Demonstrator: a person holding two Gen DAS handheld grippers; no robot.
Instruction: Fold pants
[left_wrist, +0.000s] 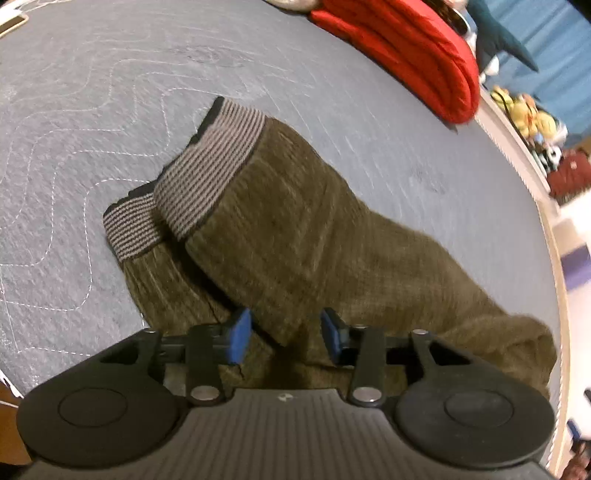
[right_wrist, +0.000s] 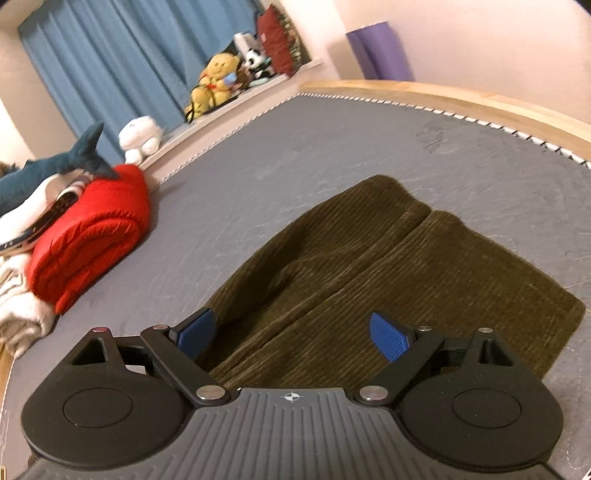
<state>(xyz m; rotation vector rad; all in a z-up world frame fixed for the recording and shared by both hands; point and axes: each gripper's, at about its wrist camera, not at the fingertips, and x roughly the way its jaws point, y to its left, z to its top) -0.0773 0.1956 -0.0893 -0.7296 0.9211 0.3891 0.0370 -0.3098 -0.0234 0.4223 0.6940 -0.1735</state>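
While both grippers gape, pants (left_wrist: 295, 229) lie just ahead.

Pants (left_wrist: 295, 229): olive-brown corduroy, cuffs (left_wrist: 210, 166) grey/black striped. Bed cover (left_wrist: 92, 92): grey, white wavy stitching. Blanket (right_wrist: 92, 229): red. Curtain (right_wrist: 110, 62): blue.

A grey quilted bed (right_wrist: 332, 147) with a wooden frame (right_wrist: 461, 96) meets a pale wall (right_wrist: 480, 37), blue curtains (right_wrist: 110, 66) hanging behind the bedside ledge (right_wrist: 236, 107).
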